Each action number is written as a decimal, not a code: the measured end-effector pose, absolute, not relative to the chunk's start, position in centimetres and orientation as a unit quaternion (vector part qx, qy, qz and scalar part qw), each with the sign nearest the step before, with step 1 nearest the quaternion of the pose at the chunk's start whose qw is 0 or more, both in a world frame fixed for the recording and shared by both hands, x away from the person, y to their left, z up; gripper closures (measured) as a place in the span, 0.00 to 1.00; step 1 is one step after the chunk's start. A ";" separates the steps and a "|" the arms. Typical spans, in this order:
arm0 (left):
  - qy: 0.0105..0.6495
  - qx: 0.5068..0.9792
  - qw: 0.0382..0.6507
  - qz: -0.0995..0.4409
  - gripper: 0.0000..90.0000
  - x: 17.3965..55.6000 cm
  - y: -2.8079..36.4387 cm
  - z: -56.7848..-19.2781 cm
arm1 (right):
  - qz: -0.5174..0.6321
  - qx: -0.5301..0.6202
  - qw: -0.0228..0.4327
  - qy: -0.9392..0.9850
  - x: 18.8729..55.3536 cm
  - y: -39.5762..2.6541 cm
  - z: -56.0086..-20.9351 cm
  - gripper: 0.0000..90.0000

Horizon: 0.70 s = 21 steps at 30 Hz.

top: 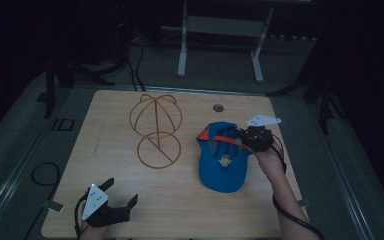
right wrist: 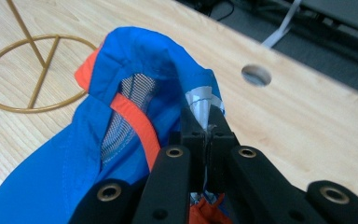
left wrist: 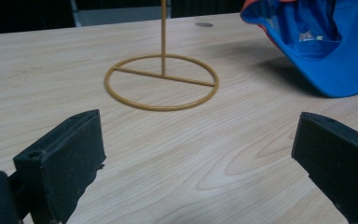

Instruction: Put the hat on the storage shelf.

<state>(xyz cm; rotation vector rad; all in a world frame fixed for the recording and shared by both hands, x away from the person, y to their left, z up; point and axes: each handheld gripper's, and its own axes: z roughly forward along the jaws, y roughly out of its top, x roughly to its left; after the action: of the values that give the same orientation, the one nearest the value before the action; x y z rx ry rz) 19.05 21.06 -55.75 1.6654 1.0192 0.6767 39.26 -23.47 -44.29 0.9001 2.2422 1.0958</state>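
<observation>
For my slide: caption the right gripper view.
Right gripper shut on the blue cap, above the table.

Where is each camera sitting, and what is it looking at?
High view: above the person's side, looking forward and down at the table; both forearms, left gripper and right gripper show.
Left gripper view: rides the left gripper, facing the wire stand; its open jaws show.
Right gripper view: rides the right gripper, facing the blue cap; its jaws pinch the cap.
All three share the cap and stand.
</observation>
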 end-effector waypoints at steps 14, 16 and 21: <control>0.429 0.683 0.540 0.241 0.03 19.4 20.1 -54.6 | 0.450 0.268 0.281 0.805 35.0 -23.5 -38.6 0.99; 0.427 0.681 0.541 0.246 0.03 19.4 19.9 -54.4 | 0.455 0.256 0.286 0.803 34.2 -23.5 -37.8 0.99; 0.409 0.694 0.535 0.254 0.03 19.4 18.9 -53.5 | 0.466 0.242 0.290 0.800 32.3 -23.2 -36.7 0.99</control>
<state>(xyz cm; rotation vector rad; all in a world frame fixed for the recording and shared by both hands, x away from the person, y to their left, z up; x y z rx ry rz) 19.38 18.86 -53.51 1.6535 0.9735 0.6043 32.34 -23.21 -36.68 0.6445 2.1350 1.2420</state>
